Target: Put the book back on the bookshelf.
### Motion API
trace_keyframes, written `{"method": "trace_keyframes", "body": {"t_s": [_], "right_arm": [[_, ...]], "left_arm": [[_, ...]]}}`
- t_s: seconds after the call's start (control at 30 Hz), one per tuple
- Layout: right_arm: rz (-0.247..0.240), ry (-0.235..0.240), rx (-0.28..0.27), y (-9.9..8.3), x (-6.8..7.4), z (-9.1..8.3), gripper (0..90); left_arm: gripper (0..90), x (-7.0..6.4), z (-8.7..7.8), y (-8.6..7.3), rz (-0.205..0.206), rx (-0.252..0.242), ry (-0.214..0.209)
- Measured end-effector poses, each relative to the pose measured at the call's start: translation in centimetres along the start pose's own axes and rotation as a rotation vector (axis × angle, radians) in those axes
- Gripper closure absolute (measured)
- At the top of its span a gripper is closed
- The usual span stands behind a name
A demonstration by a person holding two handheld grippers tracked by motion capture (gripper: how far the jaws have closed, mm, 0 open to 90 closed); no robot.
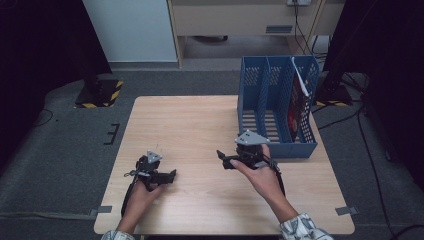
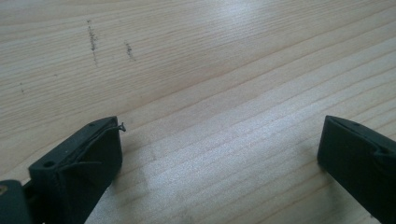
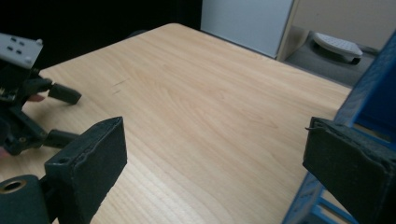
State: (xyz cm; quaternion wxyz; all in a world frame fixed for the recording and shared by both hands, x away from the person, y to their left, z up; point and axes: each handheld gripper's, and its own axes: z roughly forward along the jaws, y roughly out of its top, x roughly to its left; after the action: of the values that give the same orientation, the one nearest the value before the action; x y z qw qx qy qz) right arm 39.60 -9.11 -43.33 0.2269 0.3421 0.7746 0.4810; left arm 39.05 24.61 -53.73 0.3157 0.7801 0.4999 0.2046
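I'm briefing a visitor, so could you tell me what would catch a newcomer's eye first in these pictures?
The blue file rack at the table's far right corner stands out, with a red item upright in its rightmost slot. On the bare wooden table, the left hand-held gripper and right hand-held gripper sit near the front, both open and holding nothing.

no readable text anywhere — no labels, brands or numbers.
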Motion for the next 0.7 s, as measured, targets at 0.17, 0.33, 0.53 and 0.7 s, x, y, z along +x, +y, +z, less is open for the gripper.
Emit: {"method": "trace_keyframes", "body": {"t_s": [0.17, 0.33, 0.53, 0.7], "right_arm": [[-0.012, 0.041, 0.044, -0.9, 1.0, 1.1, 7.6], [-0.023, 0.069, 0.077, -1.8, 1.7, 1.8, 7.6], [-0.025, 0.089, 0.116, -2.9, 2.4, 2.6, 8.6], [-0.019, 0.115, 0.158, -4.1, 3.0, 3.3, 8.5]], "left_arm": [[0.0, 0.0, 0.0, 0.0, 0.0, 0.0, 0.0], [0.0, 0.0, 0.0, 0.0, 0.001, 0.0, -0.001], [0.0, 0.0, 0.0, 0.0, 0.002, 0.0, -0.002], [0.0, 0.0, 0.0, 0.0, 0.003, 0.0, -0.002]]}}
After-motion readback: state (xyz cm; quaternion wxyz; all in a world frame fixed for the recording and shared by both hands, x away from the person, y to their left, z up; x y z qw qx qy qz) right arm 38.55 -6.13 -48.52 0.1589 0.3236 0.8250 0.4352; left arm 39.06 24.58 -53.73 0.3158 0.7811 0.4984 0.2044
